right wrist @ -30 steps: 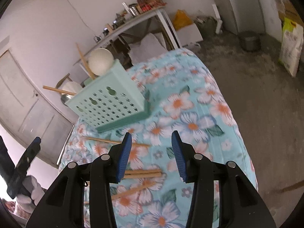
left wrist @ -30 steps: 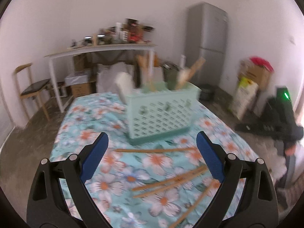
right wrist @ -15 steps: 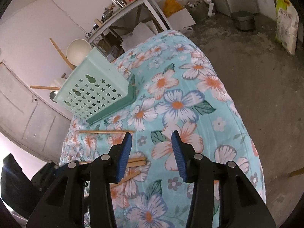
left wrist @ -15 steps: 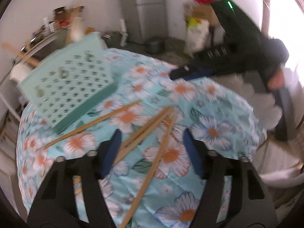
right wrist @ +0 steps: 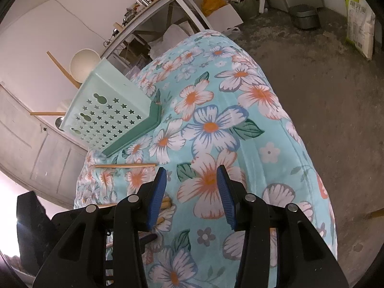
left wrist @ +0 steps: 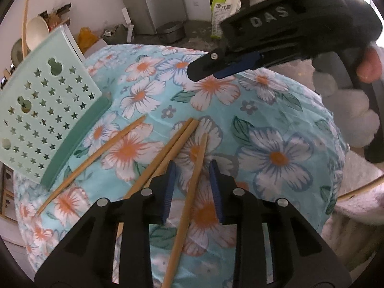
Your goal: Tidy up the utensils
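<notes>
Several wooden chopsticks lie on the floral tablecloth. My left gripper is open, low over the cloth, with one chopstick lying between its fingers, untouched. A pair of chopsticks lies just left of it, and a single one lies farther left. The mint green utensil basket stands at the left, holding a ladle and wooden utensils. My right gripper is open and empty over the cloth; it also shows in the left wrist view. The basket and a chopstick lie to its left.
The table's edge drops to a concrete floor on the right. A fridge, a metal pot, a sack and a cluttered white shelf table stand beyond.
My left gripper has swung down close to the cloth and narrowed around one chopstick. My right gripper has moved forward over the table, closer to the left one.
</notes>
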Available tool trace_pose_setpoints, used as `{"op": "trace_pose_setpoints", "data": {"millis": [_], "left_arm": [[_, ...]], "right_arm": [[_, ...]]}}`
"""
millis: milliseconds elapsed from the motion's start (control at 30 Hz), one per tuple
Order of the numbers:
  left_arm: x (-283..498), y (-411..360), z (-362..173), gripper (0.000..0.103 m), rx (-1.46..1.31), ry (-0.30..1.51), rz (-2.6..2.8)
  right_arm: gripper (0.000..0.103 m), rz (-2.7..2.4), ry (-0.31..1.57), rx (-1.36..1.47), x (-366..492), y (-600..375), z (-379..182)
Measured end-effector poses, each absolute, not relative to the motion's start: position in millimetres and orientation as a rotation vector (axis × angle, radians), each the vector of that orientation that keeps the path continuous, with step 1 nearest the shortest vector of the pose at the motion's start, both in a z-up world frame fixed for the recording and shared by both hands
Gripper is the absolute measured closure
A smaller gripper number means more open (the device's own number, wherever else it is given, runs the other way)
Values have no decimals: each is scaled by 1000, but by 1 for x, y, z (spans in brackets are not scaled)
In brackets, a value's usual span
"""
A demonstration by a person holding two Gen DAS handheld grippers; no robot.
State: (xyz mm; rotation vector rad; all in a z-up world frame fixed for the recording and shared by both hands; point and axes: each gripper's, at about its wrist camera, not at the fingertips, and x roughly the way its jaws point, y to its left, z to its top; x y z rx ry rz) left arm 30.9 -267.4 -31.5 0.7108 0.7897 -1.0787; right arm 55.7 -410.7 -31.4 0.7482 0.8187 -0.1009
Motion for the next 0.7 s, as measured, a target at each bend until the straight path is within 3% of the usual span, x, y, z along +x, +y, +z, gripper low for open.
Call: {"op": "trace_pose_setpoints", "data": {"millis": [167,267,700], "left_arm": [[36,-271,-33,94,692,796,-1090],[34,-271,-32,97,707,775,-1086],[40,-254,18,98,599,685,-1017]], "right_arm": [[60,-101,819,750,56,-411,-32],[60,-101,817,750,55,-411,-32],[60,-91,786,744,51,-408,-19]]}}
